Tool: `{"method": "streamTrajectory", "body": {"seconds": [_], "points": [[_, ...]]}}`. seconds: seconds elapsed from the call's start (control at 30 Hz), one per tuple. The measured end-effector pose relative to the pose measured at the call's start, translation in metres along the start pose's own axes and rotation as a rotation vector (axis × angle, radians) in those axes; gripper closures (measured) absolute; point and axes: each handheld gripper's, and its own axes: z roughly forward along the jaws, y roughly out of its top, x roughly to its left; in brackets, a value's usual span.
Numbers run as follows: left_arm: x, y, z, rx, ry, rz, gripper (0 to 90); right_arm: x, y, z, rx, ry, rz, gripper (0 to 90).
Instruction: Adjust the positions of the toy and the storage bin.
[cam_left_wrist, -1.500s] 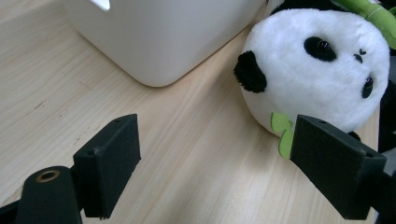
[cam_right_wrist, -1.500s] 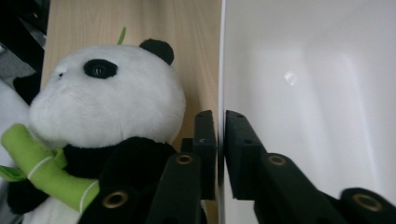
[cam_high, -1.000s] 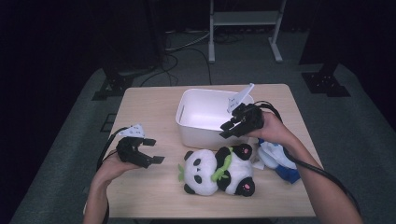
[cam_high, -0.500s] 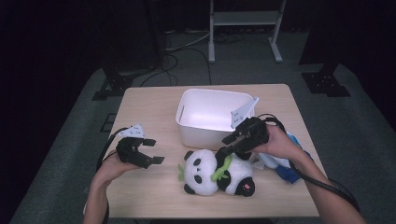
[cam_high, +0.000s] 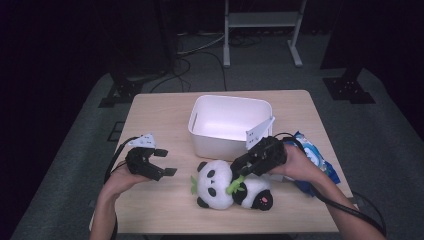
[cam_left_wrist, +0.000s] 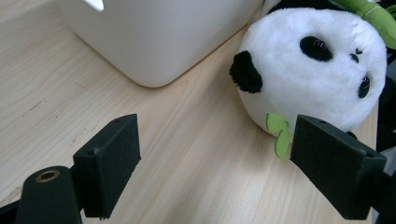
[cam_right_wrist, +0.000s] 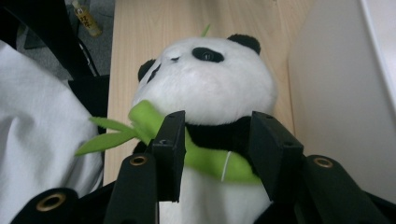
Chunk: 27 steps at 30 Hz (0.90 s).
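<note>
A panda plush (cam_high: 220, 187) lies on its back on the wooden table (cam_high: 160, 120), in front of a white bin (cam_high: 230, 100). It holds a green bamboo sprig (cam_right_wrist: 140, 116). My right gripper (cam_high: 239, 170) comes in from the right and is down on the plush. In the right gripper view its jaws are shut on the panda plush (cam_right_wrist: 210, 88) at the black neck band, with the bamboo stem between them. My left gripper (cam_high: 166, 162) rests at the table's left, open and holding nothing. In the left gripper view the panda's head (cam_left_wrist: 317, 70) lies just beyond the open gripper (cam_left_wrist: 215, 158).
A blue snack packet (cam_high: 312, 155) lies on the table to the right, partly under my right hand. The white bin's wall (cam_left_wrist: 163, 42) stands close behind the plush. White cloth (cam_right_wrist: 42, 126) shows at the left of the right gripper view. Bare tabletop lies between the left gripper and the bin.
My right gripper has come down from over the bin's front right corner onto the plush and closed around its neck. The left gripper has stayed put.
</note>
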Motion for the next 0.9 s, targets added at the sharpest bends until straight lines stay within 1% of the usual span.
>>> {"method": "streamTrajectory", "body": {"seconds": [0.1, 0.2, 0.23, 0.33, 0.4, 0.53, 0.63, 0.67, 0.73, 0.8, 0.83, 0.87, 0.9], "points": [[0.001, -0.001, 0.000, 0.002, 0.001, -0.004, 14.6, -0.007, 0.007, 0.001, -0.010, -0.018, -0.006, 55.2], [0.002, -0.002, 0.000, 0.004, -0.002, -0.006, 14.6, -0.016, 0.016, 0.001, -0.014, -0.041, -0.014, 55.3], [0.003, -0.002, 0.000, 0.000, -0.003, -0.008, 14.6, -0.020, 0.020, 0.001, -0.017, -0.046, -0.008, 55.6], [0.004, -0.003, -0.002, -0.006, -0.001, -0.014, 14.6, -0.030, 0.030, 0.003, -0.031, -0.060, -0.010, 57.8], [0.004, -0.004, -0.003, -0.010, 0.000, -0.016, 14.6, -0.035, 0.037, 0.004, -0.031, -0.067, -0.013, 60.9], [0.005, -0.005, -0.005, -0.017, 0.003, -0.020, 14.6, -0.045, 0.054, 0.012, -0.011, -0.080, -0.030, 66.0], [0.006, -0.005, -0.006, -0.021, 0.004, -0.020, 14.6, -0.055, 0.063, 0.021, 0.008, -0.081, -0.024, 67.6], [0.006, -0.006, -0.006, -0.021, 0.004, -0.018, 14.6, -0.057, 0.064, 0.023, 0.010, -0.081, -0.024, 69.9], [0.007, -0.006, -0.007, -0.022, 0.003, -0.021, 14.6, -0.062, 0.068, 0.025, -0.007, -0.076, -0.012, 70.5], [0.007, -0.006, -0.007, -0.021, 0.003, -0.021, 14.6, -0.065, 0.072, 0.028, 0.004, -0.088, -0.017, 70.5], [0.007, -0.006, -0.007, -0.022, 0.003, -0.021, 14.6, -0.066, 0.072, 0.030, 0.007, -0.085, -0.014, 70.7], [0.008, -0.007, -0.008, -0.023, 0.003, -0.022, 14.6, -0.067, 0.073, 0.031, 0.010, -0.083, -0.011, 71.8], [0.008, -0.007, -0.008, -0.024, 0.005, -0.023, 14.6, -0.068, 0.073, 0.034, 0.020, -0.084, -0.018, 74.1]]}}
